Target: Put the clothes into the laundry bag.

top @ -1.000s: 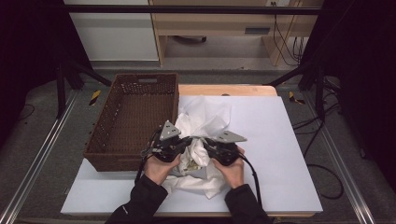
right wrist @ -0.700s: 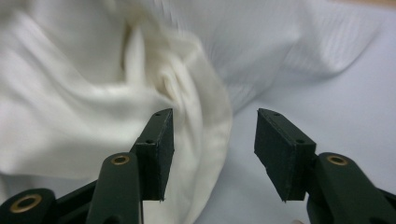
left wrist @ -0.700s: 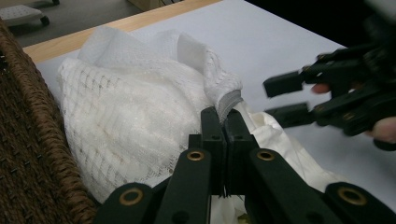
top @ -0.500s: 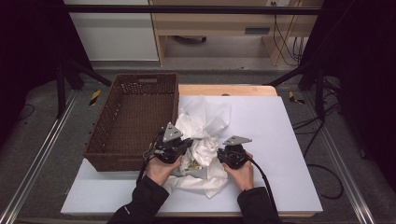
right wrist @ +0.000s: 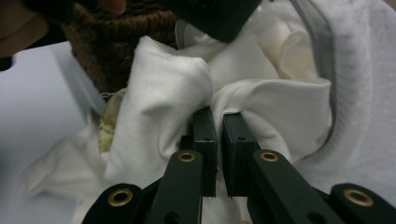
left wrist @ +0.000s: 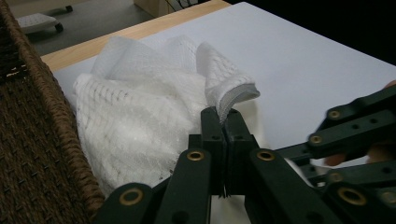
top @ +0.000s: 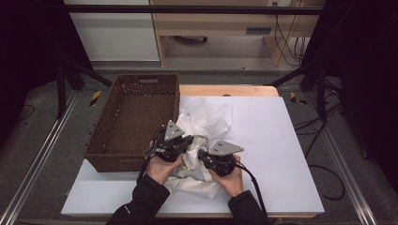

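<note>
I have my left gripper (top: 187, 140) pinched on a hemmed edge of the crumpled white mesh-and-cotton cloth (top: 206, 123), and my right gripper (top: 202, 156) clamped on a thicker cotton fold. The cloth lies mid-board on the white tabletop (top: 281, 140), touching the right wall of the brown woven wicker basket (top: 133, 119) at the left edge. I judge I'm gathering it: lift both pinches evenly, keeping tension. The basket's wall beside my left hand (top: 162, 168) could snag the mesh.
</note>
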A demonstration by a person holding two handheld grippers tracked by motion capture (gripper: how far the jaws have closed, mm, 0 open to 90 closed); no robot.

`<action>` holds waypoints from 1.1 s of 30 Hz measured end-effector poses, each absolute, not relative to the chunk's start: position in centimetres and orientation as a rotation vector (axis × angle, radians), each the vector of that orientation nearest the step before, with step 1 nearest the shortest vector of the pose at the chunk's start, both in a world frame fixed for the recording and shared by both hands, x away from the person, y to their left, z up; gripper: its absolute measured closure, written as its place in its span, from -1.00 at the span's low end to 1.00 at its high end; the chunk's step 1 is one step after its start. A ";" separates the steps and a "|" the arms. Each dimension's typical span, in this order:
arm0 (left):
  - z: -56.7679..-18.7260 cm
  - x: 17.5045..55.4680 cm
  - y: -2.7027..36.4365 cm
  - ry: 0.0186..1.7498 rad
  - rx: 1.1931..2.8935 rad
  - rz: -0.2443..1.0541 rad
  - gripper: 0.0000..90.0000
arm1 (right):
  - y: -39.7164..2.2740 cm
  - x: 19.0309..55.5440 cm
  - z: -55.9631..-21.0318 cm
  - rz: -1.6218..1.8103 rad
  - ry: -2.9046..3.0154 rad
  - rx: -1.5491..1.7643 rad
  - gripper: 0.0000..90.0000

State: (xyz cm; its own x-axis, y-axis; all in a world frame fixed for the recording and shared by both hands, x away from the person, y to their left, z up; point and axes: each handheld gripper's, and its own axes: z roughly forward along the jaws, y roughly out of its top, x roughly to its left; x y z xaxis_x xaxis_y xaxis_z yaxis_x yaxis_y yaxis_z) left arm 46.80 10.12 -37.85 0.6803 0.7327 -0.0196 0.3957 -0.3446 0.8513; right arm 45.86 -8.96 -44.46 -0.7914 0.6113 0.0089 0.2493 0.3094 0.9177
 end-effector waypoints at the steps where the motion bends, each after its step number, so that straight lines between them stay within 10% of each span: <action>1: -37.7 46.7 9.9 0.865 1.980 0.469 0.99 | -8.4 46.2 -44.4 1.469 2.229 0.782 0.91; 13: -38.4 46.3 10.9 0.868 1.954 0.405 0.99 | -6.7 51.3 -46.7 1.250 2.094 1.119 0.87; 25: -38.9 46.8 10.8 0.882 1.962 0.430 0.98 | -15.0 46.0 -45.4 1.328 2.185 1.073 0.09; 28: -39.0 46.8 10.9 0.884 1.958 0.426 0.98 | -14.5 46.9 -47.7 1.207 2.251 1.109 0.20; 31: -39.0 46.8 11.0 0.884 1.953 0.428 0.98 | -13.5 47.6 -48.9 1.166 2.312 1.123 0.87; 33: -39.0 46.9 11.1 0.886 1.949 0.428 0.98 | -13.4 47.2 -48.2 1.240 2.306 1.111 0.95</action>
State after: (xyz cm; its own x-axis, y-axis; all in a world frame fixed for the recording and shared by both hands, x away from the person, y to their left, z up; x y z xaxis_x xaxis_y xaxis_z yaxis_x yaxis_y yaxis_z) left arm 46.85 11.07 -39.02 0.6799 0.7311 -0.0564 0.4104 -0.3156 0.8556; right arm 47.24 -13.40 -48.20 -0.6575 0.7474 0.0955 0.4919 0.3297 0.8058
